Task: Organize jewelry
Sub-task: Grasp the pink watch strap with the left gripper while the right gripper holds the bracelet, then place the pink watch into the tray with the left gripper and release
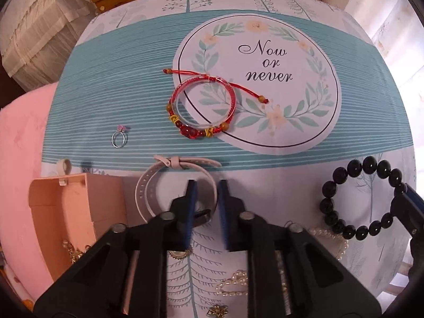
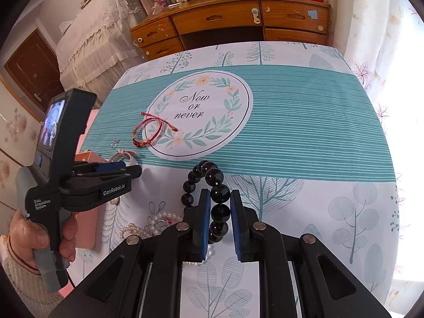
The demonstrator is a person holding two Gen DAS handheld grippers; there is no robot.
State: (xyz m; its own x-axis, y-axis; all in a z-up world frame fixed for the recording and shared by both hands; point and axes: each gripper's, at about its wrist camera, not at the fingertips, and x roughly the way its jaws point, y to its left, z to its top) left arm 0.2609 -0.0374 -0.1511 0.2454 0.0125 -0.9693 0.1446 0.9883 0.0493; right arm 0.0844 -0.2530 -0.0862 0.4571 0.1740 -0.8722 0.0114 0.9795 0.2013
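My left gripper (image 1: 206, 185) is shut on a beige wristwatch (image 1: 159, 182), pinching its band beside the dark watch face, next to the open peach jewelry box (image 1: 66, 206). My right gripper (image 2: 220, 194) is shut on a black bead bracelet (image 2: 212, 175) and holds it above the cloth; the bracelet also shows in the left wrist view (image 1: 363, 198). A red cord bracelet (image 1: 204, 106) and a silver ring with a pink stone (image 1: 119, 137) lie on the tablecloth. Pearl strands (image 1: 233, 283) lie near me.
The table has a teal-striped cloth with a round "Now or never" print (image 1: 265, 79). A pink cushion (image 1: 18, 159) lies to the left. A wooden dresser (image 2: 233, 23) stands behind the table. A gold piece lies inside the box (image 1: 71, 251).
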